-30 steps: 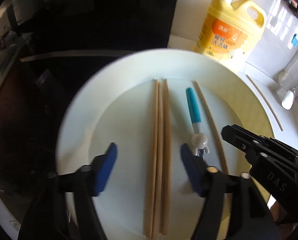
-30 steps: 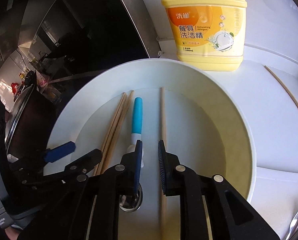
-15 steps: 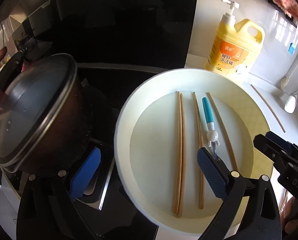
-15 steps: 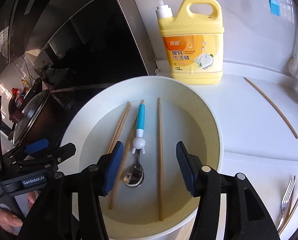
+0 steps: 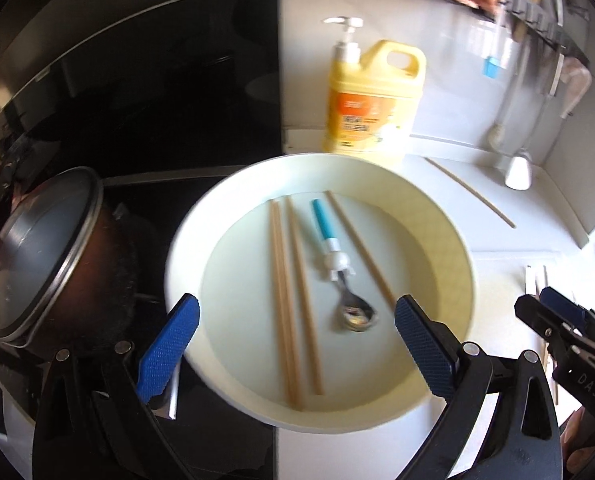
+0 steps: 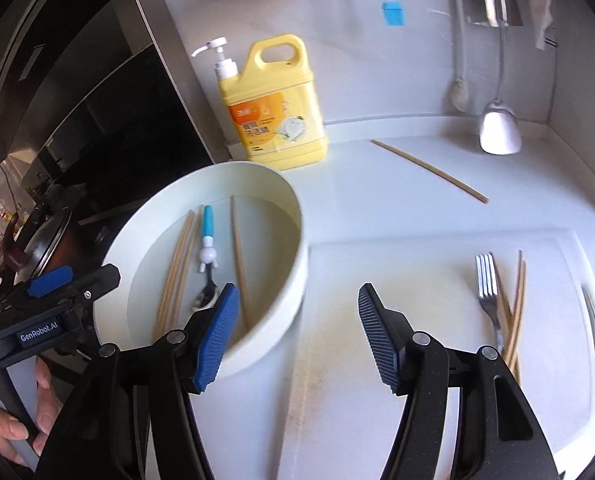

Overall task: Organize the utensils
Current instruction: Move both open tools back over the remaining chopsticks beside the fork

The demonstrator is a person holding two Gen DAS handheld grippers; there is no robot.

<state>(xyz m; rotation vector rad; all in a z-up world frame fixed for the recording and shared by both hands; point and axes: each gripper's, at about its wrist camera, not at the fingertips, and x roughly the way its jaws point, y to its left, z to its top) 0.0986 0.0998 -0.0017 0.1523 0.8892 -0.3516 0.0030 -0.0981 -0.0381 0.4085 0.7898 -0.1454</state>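
Both tongs [image 5: 296, 344] withdrawn from bowl [image 5: 449, 240], right tongs [image 6: 297, 336] opening

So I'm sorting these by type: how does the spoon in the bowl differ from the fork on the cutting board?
The spoon has a blue handle with a small white figure on it; the fork looks plain metal throughout. The spoon lies inside the white bowl between chopsticks; the fork lies on the cutting board, touching its chopsticks. Both lie flat, untouched by either gripper.

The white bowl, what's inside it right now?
Inside the white bowl lie four wooden chopsticks and a spoon with a blue handle. In the right wrist view, that gripper's blue pad covers part of the spoon's scoop and the bowl's near floor.
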